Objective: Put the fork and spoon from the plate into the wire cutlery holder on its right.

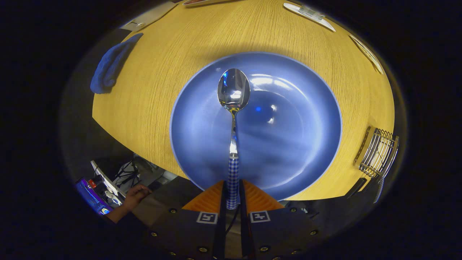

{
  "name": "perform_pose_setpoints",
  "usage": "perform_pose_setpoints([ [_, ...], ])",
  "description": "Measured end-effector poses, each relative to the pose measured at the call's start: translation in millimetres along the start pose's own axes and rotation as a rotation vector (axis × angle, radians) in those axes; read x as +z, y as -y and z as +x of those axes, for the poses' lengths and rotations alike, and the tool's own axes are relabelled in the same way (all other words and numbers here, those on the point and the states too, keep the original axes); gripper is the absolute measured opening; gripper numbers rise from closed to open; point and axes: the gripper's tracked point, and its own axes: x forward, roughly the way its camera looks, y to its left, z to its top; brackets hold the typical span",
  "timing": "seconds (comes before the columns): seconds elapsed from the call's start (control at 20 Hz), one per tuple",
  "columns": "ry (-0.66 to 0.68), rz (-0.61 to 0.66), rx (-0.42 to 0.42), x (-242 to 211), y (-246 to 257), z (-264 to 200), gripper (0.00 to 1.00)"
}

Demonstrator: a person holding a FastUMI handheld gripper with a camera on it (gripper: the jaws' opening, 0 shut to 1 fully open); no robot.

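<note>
I see the wooden counter [173, 72] spread wide beneath me, with the blue plate [296, 137] in its middle. The wire cutlery holder [377, 151] stands to the plate's right, well apart from the spoon [233, 108]. My fingers [232, 195] are clamped on the spoon's checked handle, its bowl reaching out over the plate.
</note>
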Motion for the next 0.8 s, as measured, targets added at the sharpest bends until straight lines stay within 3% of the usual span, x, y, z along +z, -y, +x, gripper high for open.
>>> perform_pose_setpoints([
  [0.1,0.026,0.003,0.006,6.7,0.3,-12.2,0.17],
  [0.15,0.007,-0.024,-0.001,0.6,7.1,-0.6,0.06],
  [0.4,-0.003,-0.103,-0.031,-5.0,34.4,-32.5,0.06],
  [0.8,-0.046,-0.111,-0.050,-28.9,67.4,-64.0,0.06],
])
